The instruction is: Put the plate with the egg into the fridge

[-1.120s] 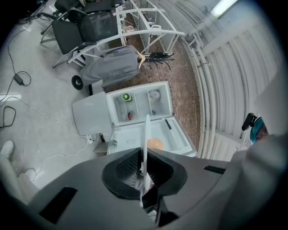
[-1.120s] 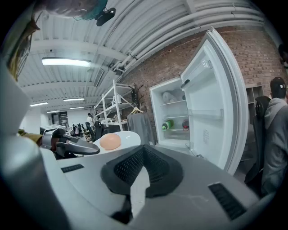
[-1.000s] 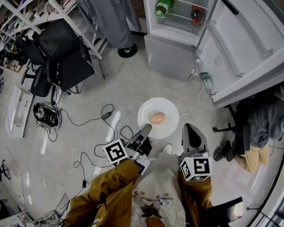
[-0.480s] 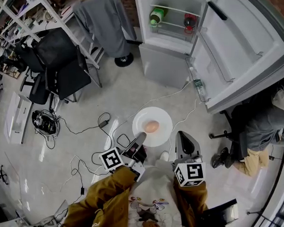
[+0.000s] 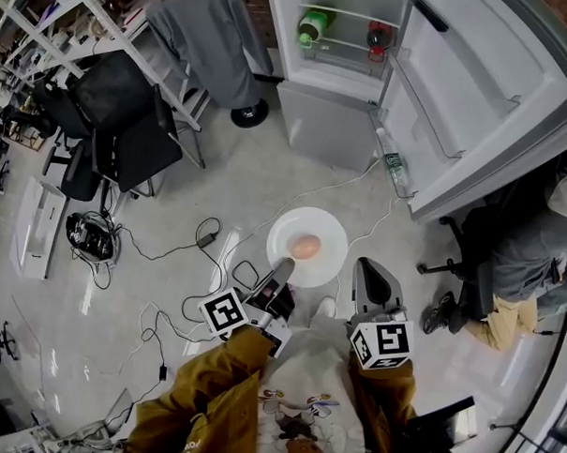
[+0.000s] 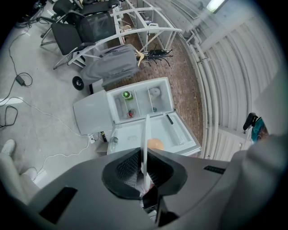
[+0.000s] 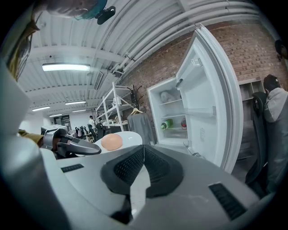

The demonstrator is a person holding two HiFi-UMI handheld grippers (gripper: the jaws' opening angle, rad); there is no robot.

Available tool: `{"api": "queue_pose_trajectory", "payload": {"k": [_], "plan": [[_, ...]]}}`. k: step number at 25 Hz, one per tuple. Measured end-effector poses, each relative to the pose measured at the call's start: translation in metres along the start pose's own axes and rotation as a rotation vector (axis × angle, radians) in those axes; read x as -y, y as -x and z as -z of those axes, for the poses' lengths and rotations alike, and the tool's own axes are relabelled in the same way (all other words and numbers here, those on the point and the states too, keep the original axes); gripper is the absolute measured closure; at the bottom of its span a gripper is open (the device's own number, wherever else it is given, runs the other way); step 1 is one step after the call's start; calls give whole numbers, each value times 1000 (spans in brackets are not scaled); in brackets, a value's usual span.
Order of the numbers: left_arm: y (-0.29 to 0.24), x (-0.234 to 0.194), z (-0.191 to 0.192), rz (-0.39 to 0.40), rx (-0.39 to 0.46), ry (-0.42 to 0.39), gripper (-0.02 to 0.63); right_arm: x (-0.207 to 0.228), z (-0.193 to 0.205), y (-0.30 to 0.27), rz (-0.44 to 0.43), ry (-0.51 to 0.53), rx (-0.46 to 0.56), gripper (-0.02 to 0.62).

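Where the left gripper [image 5: 283, 268] pinches it by the near rim, the plate [image 5: 323, 232] shows as a round, glossy white disc, held level above the floor [image 5: 172, 207] in front of the open fridge [image 5: 333, 124] and not yet inside it. The egg [image 5: 305, 246] at its middle is smooth, oval and pale orange-brown. In the left gripper view the plate's thin edge stands between ribbed black pads [image 6: 128, 167] that press on it from both sides. The right gripper [image 5: 367, 268] hangs near the plate's right edge, its own ribbed pads pressed together with nothing between them.

The floor is pale, polished and reflective, strewn with thin cables [image 5: 161, 239]. Black chairs [image 5: 129, 120] stand at the left by a white metal rack [image 5: 63, 19], and a gray garment [image 5: 212, 39] hangs nearby. The back wall [image 7: 252, 49] is brick. A seated person [image 5: 531, 260] is at the right.

The white fridge has its door [image 5: 477, 88] swung wide. On an upper shelf lie a green bottle [image 5: 313, 27] and a red one [image 5: 377, 34]. A clear bottle [image 5: 392, 166] sits low on the door.
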State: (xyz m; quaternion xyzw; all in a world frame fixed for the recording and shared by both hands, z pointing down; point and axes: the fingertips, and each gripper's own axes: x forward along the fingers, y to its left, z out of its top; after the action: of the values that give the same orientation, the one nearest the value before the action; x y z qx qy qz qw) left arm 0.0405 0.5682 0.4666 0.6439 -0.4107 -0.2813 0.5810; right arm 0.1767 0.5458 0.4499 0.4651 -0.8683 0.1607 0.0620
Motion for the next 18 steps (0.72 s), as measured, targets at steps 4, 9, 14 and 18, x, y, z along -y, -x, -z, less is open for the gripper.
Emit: {"api": "queue_pose_trajectory", "payload": {"k": [4, 9, 14, 18], "plan": [[-7, 2, 13, -11, -3, -26, 580, 9, -1, 6, -17, 22, -9, 589], [-20, 9, 29, 2, 7, -43, 580, 24, -11, 7, -41, 48, 22, 589], [-25, 13, 40, 5, 11, -39, 580, 29, -17, 13, -50, 60, 39, 589], [-25, 17, 39, 4, 18, -42, 580, 27, -19, 12, -58, 64, 38, 589]]}}
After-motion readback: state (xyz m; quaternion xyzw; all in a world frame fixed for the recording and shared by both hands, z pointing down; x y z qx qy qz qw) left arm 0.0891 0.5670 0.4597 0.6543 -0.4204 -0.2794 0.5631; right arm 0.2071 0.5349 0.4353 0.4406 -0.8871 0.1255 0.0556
